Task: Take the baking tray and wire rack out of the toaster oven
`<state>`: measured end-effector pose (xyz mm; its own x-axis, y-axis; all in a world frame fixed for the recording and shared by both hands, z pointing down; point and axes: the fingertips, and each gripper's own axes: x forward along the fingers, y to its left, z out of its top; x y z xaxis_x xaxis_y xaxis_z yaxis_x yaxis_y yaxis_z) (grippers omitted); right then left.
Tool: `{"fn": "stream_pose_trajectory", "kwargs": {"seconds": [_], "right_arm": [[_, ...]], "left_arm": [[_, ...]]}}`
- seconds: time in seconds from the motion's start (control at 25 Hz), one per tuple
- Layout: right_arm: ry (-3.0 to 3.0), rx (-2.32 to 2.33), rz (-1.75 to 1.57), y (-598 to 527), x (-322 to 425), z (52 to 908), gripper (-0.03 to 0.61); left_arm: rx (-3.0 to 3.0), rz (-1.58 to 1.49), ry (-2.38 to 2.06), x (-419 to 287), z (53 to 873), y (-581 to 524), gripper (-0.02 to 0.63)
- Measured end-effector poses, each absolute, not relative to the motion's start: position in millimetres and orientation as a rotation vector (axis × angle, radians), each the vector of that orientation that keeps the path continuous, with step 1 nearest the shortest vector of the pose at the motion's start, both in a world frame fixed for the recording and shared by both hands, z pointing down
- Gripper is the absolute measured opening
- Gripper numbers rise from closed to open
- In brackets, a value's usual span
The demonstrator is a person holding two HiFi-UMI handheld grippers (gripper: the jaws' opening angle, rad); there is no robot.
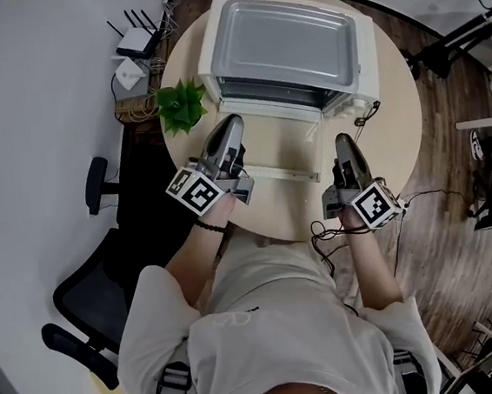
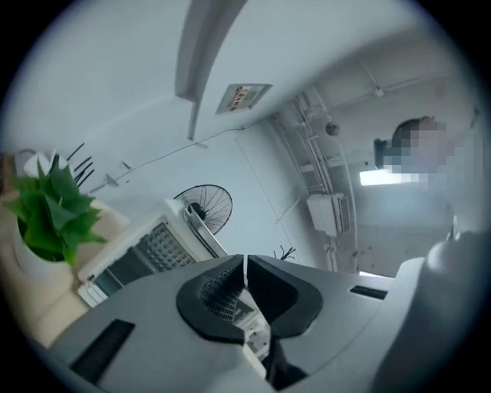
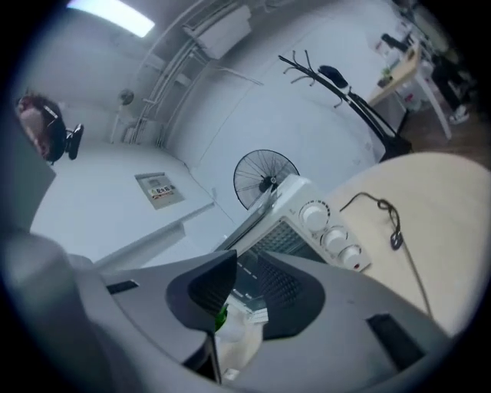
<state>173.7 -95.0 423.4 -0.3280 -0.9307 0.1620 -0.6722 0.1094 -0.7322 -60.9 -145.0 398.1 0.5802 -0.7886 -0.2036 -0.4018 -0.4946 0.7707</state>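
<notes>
— Where are the wire rack [image 2: 157, 247] and tray?
— The rack sits inside the toaster oven [image 1: 287, 43] at the tabletop's [image 1: 396, 132] far edge, and the tray is unseen
— And the hands?
— Both empty: the left gripper [image 1: 233, 121] has its jaws together, the right gripper [image 1: 342, 140] stands half-parted, and they flank the lowered door [image 1: 283, 173], likely to reach in

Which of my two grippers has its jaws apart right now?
The right gripper: a clear gap shows between its jaws, while those of the left gripper are closed together.
</notes>
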Motion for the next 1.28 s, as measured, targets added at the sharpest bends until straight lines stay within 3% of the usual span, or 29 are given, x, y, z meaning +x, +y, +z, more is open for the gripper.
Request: {"fn": "stream_pose_trajectory", "kwargs": {"seconds": [0.32,0.6,1.28], "right_arm": [[2.17,-1.853,-0.583,-55,231,362,-0.003],[2.167,-2.171,-0.101,-14,289,300,-0.005],[2.137,-2.197,-0.087,15,312,293,-0.006]], "left_arm": [[2.628,-0.253,-1.287,-102,375,-113,0.003],[2.747,-0.096,-1.486,-128,352,-100,0.003],[2.722,-0.193,-1.49,-127,334,-90,0.003]]}}
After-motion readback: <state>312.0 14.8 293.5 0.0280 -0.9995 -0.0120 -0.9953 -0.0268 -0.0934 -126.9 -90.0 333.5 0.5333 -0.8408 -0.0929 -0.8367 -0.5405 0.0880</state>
